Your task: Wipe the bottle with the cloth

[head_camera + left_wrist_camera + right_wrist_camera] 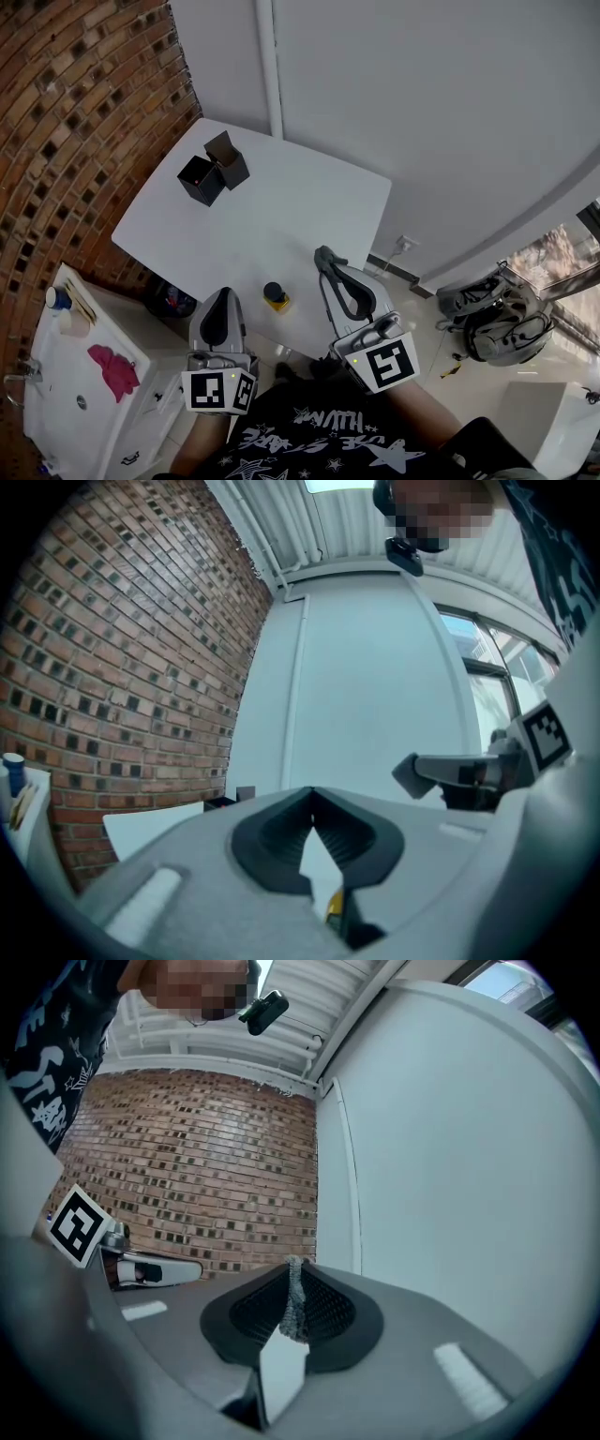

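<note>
brick wall [187, 1176] behind right claw [295, 1267] pinching grey cloth [296, 1309].

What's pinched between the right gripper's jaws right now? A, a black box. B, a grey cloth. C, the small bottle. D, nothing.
B: in the right gripper view a grey cloth sits clamped in the jaws of the right gripper.

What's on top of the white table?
On the table: two black boxes at the far corner and a small yellow bottle near the front. The left gripper and right gripper cover part of the front edge, hiding that bit.
</note>
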Available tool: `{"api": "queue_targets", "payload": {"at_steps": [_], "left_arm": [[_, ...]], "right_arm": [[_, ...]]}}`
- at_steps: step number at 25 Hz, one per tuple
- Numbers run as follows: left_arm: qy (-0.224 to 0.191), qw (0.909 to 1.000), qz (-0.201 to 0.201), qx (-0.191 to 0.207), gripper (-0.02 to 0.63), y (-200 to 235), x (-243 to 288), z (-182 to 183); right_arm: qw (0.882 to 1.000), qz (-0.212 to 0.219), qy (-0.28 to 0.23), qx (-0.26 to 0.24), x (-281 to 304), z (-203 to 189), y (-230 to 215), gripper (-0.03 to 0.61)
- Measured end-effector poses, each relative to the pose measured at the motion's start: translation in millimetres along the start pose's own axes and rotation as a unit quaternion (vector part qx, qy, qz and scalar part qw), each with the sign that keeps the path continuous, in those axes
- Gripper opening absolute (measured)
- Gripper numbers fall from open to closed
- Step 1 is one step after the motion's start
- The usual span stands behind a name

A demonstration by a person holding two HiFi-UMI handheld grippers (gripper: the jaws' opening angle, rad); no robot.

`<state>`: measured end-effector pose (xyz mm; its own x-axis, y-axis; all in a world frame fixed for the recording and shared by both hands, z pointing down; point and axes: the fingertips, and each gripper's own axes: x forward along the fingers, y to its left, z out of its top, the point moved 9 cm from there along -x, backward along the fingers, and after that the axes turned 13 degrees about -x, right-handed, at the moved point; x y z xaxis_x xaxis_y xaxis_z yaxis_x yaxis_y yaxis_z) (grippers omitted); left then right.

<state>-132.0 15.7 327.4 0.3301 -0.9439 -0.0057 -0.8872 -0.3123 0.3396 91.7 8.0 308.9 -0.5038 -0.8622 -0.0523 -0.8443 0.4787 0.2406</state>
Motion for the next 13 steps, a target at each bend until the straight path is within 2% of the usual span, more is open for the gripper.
{"api": "queue_targets", "payload": {"at_steps": [13], "left_arm": [[0.002,1.0000,0.001,-0.004,0.005,0.2,-1.1,-0.8]], "right_arm": [[1.000,-0.017,0.013,0.007,-1.7,-2.4,-4.3,0.040]]}}
